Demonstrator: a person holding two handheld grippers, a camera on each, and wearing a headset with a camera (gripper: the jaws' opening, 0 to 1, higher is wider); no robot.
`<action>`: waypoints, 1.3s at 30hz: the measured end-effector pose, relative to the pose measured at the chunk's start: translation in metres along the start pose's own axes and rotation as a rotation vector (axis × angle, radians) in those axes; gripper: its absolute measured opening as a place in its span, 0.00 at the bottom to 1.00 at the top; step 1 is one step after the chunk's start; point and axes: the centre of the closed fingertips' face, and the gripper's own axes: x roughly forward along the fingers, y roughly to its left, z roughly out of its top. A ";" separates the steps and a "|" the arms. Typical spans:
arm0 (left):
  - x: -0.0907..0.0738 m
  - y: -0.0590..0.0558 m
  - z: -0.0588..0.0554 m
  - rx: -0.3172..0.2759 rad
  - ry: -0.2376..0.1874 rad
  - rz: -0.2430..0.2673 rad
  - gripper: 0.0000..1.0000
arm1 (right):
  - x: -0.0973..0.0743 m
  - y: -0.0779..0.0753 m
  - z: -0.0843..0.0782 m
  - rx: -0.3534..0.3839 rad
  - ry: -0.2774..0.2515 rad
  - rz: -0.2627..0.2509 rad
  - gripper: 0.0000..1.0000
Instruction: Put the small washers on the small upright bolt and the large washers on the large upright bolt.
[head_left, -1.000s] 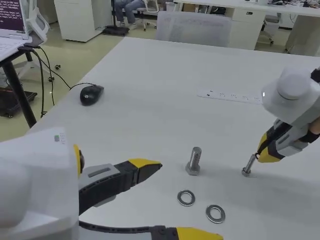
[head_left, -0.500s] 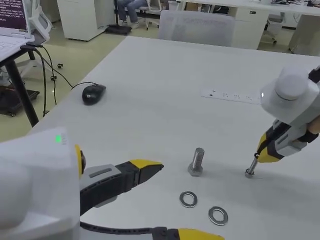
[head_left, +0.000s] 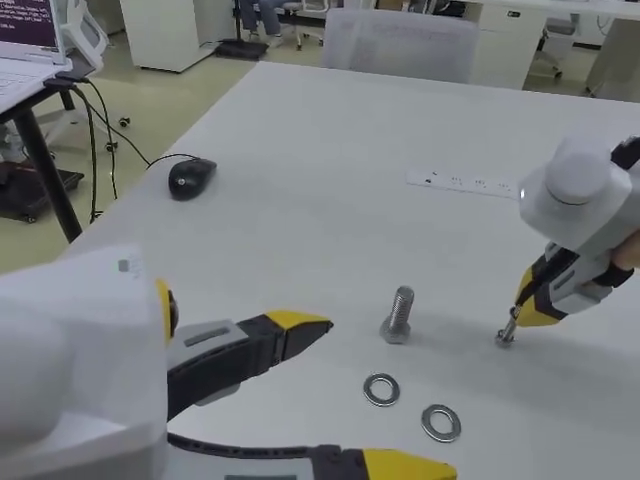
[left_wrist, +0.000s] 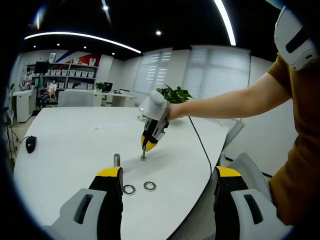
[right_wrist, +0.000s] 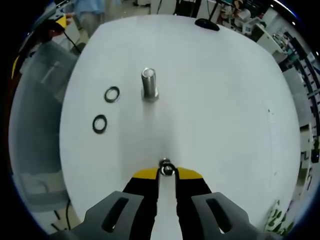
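Steel small washer (right_wrist: 166, 169), seemingly pinched in the narrow right gripper (right_wrist: 166, 173) atop the small bolt (head_left: 506, 333), may jam and topple it if tilted; left gripper (left_wrist: 167, 173) gapes wide, empty.

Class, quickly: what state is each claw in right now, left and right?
Left claw: open, holding nothing.
Right claw: closed on the small bolt.
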 end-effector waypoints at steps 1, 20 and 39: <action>0.000 0.000 0.000 0.001 0.001 0.000 0.73 | 0.001 0.000 0.000 0.000 0.000 0.000 0.12; -0.001 0.007 -0.005 -0.014 0.007 0.005 0.73 | 0.027 0.005 -0.006 0.021 -0.001 0.018 0.13; 0.000 0.007 -0.004 -0.019 0.007 0.011 0.73 | 0.024 0.004 -0.007 0.016 -0.028 0.014 0.17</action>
